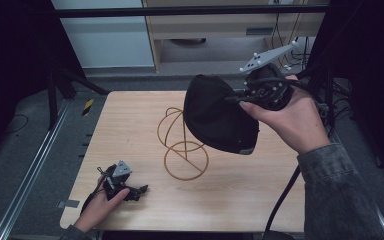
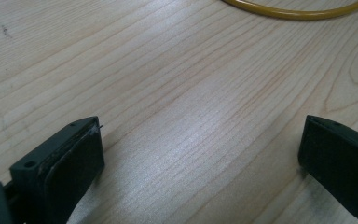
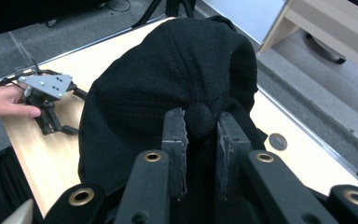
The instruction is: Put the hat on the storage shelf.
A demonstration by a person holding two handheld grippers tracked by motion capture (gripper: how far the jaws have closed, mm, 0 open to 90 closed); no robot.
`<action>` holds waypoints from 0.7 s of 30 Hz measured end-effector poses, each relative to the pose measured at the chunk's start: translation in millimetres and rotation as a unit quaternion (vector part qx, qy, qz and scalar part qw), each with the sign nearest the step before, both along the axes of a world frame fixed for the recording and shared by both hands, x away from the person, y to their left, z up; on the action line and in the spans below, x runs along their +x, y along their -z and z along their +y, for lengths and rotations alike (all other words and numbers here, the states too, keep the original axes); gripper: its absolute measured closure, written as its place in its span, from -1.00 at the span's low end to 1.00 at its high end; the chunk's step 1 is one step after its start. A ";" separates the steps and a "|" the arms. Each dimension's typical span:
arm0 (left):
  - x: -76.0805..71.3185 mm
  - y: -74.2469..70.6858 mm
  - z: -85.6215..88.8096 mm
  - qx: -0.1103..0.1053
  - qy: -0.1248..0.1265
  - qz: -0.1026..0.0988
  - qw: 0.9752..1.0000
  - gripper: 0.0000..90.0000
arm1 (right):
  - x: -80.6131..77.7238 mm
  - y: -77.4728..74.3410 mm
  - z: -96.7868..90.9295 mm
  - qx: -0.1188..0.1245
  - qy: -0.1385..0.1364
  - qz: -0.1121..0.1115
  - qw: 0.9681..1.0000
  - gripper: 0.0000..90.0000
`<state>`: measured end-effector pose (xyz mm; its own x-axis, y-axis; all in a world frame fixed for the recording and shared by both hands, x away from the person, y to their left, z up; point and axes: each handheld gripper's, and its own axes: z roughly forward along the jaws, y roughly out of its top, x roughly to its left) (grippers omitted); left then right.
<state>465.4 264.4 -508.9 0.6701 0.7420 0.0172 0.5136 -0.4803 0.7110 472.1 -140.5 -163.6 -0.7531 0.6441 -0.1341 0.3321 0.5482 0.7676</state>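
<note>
From the high view, your right claw (image 1: 237,97) is raised above the worktop (image 1: 240,195) at about 1 o'clock, and it grips a black cap (image 1: 217,117) by a fold of its crown. The cap hangs in the air, tilted, just above and to the right of a yellow wire stand (image 1: 182,150) — a round base ring with curved loops rising from it, near the middle of the worktop. Whether the cap touches the stand, you cannot tell from here. Your left claw (image 1: 141,190) rests low at 7 o'clock, near the front edge, your left hand (image 1: 99,205) around it.

In the left gripper view, your left claw (image 2: 200,149) is spread wide with bare wood grain between the jaws. The base ring of the wire stand (image 2: 298,11) curves across at 12 o'clock, well apart from the jaws.

In the right gripper view, your right claw (image 3: 201,133) is pinched on the black cap (image 3: 168,79) — the button at the crown's top sits squeezed between the two pads. At 9 o'clock your left hand (image 3: 4,100) holds the left claw (image 3: 56,123) on the worktop (image 3: 46,158).
</note>
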 end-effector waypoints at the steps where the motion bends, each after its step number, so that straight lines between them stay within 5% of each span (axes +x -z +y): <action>1: 0.0 0.0 0.0 0.000 0.000 0.000 1.000 -1.00 | 0.9 -1.3 2.7 -0.002 -0.002 -0.001 1.000 0.70; 21: 0.1 -0.1 0.1 0.001 0.001 0.000 1.000 -1.00 | 22.7 -6.1 55.9 -0.017 -0.043 0.006 0.999 0.70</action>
<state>465.5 264.5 -508.8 0.6710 0.7412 0.0193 0.5128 -0.4827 0.7100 494.8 -84.6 -157.4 -0.8066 0.5730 -0.1451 0.2922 0.5998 0.7449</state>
